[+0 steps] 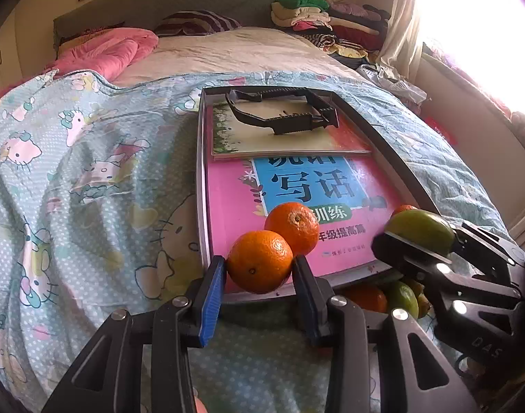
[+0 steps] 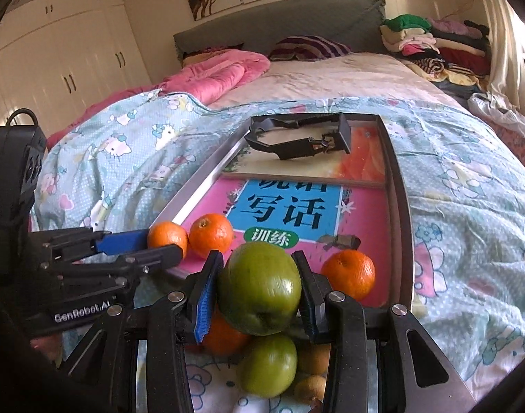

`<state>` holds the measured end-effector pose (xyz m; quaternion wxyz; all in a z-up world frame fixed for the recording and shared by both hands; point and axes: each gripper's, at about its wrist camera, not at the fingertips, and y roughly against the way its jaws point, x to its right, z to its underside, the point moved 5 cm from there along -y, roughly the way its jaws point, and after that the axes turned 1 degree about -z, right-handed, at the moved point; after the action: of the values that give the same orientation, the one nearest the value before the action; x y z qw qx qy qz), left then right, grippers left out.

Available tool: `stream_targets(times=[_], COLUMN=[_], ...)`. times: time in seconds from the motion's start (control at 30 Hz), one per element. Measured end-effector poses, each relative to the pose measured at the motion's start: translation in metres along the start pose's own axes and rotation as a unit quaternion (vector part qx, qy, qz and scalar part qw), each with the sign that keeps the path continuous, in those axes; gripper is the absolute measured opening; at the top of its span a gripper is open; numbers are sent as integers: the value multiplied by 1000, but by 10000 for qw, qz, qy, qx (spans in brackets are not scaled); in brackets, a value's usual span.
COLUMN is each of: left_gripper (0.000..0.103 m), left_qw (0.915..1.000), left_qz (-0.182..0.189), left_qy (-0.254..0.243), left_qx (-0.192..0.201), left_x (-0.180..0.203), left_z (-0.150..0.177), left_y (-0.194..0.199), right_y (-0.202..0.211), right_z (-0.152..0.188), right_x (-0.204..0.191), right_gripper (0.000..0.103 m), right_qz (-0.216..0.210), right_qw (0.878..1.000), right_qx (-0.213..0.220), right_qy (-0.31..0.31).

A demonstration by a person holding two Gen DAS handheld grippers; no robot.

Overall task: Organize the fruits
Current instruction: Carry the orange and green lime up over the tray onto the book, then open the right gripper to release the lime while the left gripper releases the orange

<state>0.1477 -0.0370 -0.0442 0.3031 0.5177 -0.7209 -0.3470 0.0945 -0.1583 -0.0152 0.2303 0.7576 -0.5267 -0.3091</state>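
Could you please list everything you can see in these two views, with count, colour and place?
tray: one, metal rim, on the bed's blue cartoon quilt.
books: two, a pink one flat in the tray, another lying on its far end.
black clamp part: one, on the far book.
loose oranges: two on the pink book, one near the left rim, one near the right rim.
fruit pile: green, orange and yellowish pieces, on the quilt just before the tray; count unclear.
clothes: mixed colours, stacked at the bed's far right.
pink blanket: one, by the headboard.
left gripper: shut on an orange.
right gripper: shut on a green apple.
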Motion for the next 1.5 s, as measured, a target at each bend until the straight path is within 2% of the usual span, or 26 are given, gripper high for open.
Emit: stream_targets(times=[0.47,0.83,1.13,1.3,1.5], left_gripper=[40,40,40,41,40], left_qw=[9999,10000,10000,10000,10000], left_qz=[13,6,1,1,2], left_qy=[-51,-47,-36,-15,-4], left_qx=[89,88,85,77,78], left_x=[2,2,1,0,0], left_z=[1,0,0,-1,-1], left_y=[-3,-3,-2,-1,0], right_y=[-20,-18,-17,-13,-7], right_z=[-7,-2,1,1,2], right_x=[0,9,13,12,12], right_gripper=[40,41,46,55,58], right_qz=[82,88,149,73,49], right_qw=[9998,9998,9996,9995,9994], right_qx=[-11,96,131,188,229], right_qy=[160,-122,-204,-230,-271])
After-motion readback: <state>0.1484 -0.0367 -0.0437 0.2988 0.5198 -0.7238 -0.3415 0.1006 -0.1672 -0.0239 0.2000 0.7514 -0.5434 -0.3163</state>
